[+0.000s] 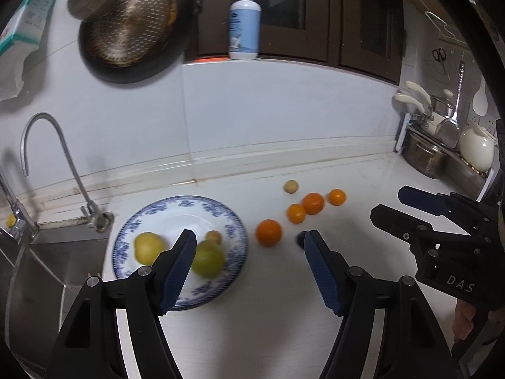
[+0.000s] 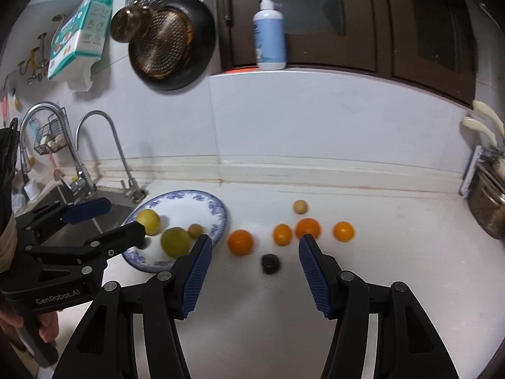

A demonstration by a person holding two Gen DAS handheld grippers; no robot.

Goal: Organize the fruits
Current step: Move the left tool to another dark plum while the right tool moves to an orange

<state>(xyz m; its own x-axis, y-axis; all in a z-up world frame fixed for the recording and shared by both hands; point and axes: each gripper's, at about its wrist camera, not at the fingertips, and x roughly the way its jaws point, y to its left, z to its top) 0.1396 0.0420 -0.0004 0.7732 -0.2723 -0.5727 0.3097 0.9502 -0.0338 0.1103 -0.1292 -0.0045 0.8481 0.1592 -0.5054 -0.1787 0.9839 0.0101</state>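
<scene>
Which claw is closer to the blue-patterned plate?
Left. The left claw hangs open at the plate's right edge; the right claw, also open, hangs further right, over the dark fruit off the plate.

A home kitchen: sink faucet (image 2: 104, 145), hanging frying pan (image 2: 172, 47).

Black gripper (image 2: 252, 271), blue ribbed pads (image 2: 195, 279), silver screws

Right claw (image 2: 254, 243) spread wide above white table (image 2: 378, 284), framing a dark fruit (image 2: 270, 264). Blue-patterned plate (image 2: 217, 211) at left, carrying a yellow fruit (image 2: 148, 221), a green fruit (image 2: 175, 242) and a small brown fruit (image 2: 195, 230). Four oranges (image 2: 240, 242) just beyond. Left claw (image 2: 123, 218) open over plate.
</scene>
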